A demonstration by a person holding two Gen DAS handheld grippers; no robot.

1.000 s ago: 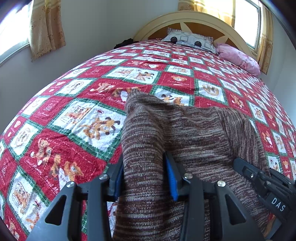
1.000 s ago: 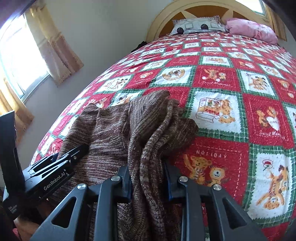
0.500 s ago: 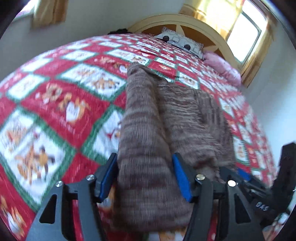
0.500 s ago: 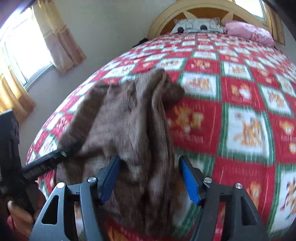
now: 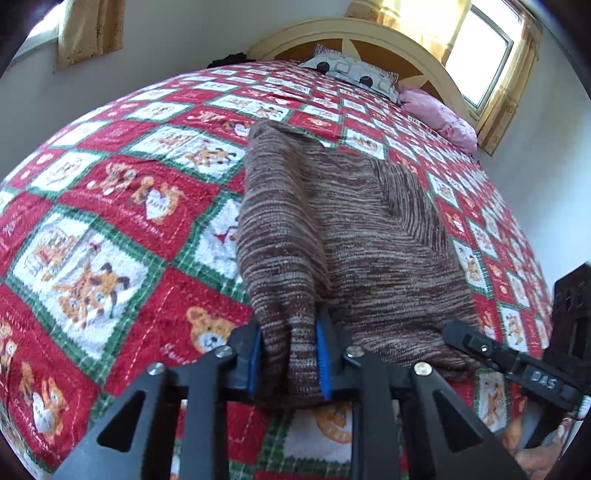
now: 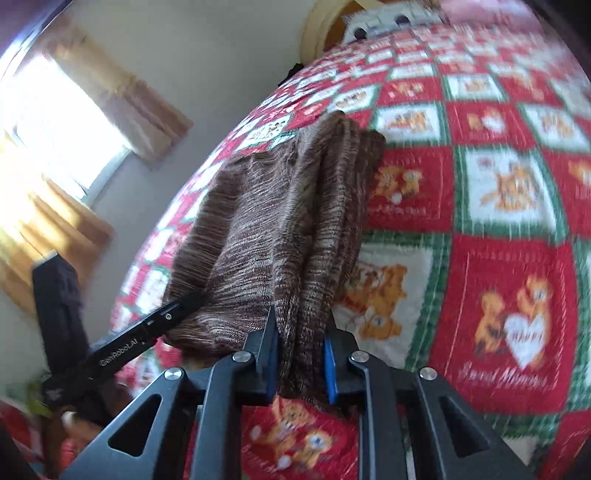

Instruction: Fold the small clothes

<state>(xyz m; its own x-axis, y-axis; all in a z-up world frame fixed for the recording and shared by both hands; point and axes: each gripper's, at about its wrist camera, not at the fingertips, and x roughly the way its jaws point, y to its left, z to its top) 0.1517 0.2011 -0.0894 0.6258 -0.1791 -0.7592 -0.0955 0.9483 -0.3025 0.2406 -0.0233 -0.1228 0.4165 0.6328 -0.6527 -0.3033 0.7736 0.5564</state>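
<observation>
Nearest in the left wrist view, the left gripper (image 5: 288, 356) pinches the near left edge of a brown marled knit sweater (image 5: 343, 236), its blue-padded fingers (image 5: 254, 360) pressed into a bunched fold of the knit. The fabric's end hangs just below the pads and hides the inner faces of both fingers. At the lower right of that view the right gripper (image 5: 480, 343) reaches in against the sweater's near right corner; only its black side shows, part cut off by the frame edge, with a bit of the person's hand (image 5: 532, 459) barely visible beneath.

In the right wrist view the right gripper (image 6: 301, 360) likewise clamps a thick gather of the sweater (image 6: 273, 229) between its fingers (image 6: 330, 365), several layers squeezed together. The left gripper (image 6: 184, 304) appears at the left as a dark bar touching the garment's other near corner; its tips are buried in the knit. This view is motion-blurred, so prints and edges are hard to read.

The sweater stretches away from both grippers across a red, green and white teddy-bear bedspread (image 5: 110, 229), its far end resting on the bed. Its right sleeve is folded across the body. Farther off lie a grey patterned pillow (image 5: 351, 72) and a pink pillow (image 5: 439, 118) against a cream arched headboard (image 5: 369, 35), with curtained windows (image 5: 484, 55) beyond.
</observation>
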